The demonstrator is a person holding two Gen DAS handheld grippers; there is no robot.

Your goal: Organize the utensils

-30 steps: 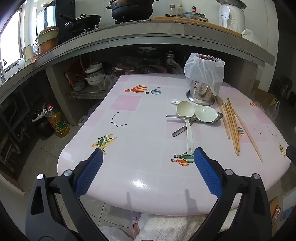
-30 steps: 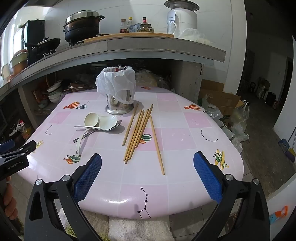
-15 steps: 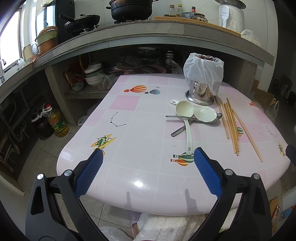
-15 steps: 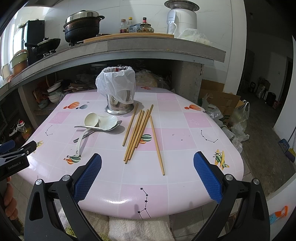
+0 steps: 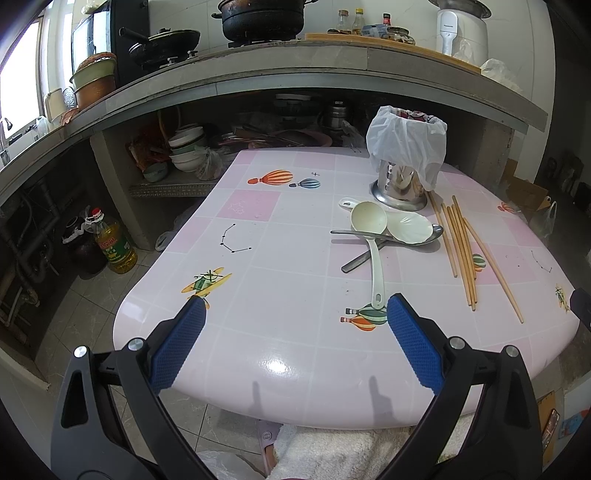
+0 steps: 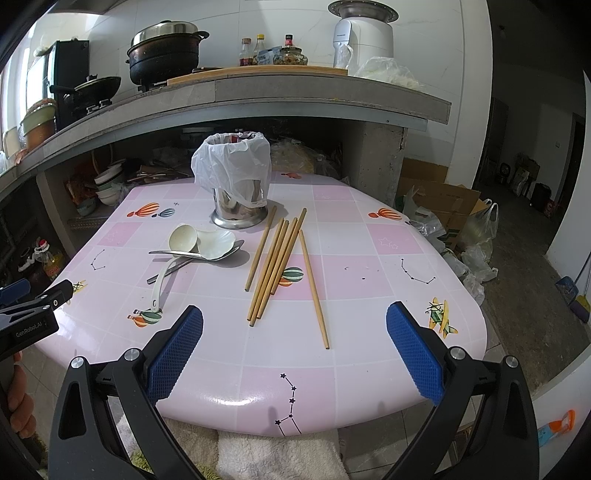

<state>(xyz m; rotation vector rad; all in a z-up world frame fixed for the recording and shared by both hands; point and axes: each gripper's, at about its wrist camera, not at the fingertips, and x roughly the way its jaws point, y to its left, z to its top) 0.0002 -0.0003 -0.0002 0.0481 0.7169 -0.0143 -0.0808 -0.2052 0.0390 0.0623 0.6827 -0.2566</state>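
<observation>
Two grippers, left gripper (image 5: 295, 308) and right gripper (image 6: 294, 317), both spread wide, holding nothing, at bottom of frame. Spoons (image 6: 201, 245) sit left-center on the pink tabletop (image 6: 369, 266), chopsticks (image 6: 275, 264) center, bagged metal holder (image 6: 238, 201) above.

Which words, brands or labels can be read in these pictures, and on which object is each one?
"GenRobot.AI": on the side of the left gripper.
Red label on the oil bottle: too blurred to read.
Lettering on the white appliance: too small to read.
Labels on the sauce bottles: unreadable.
</observation>
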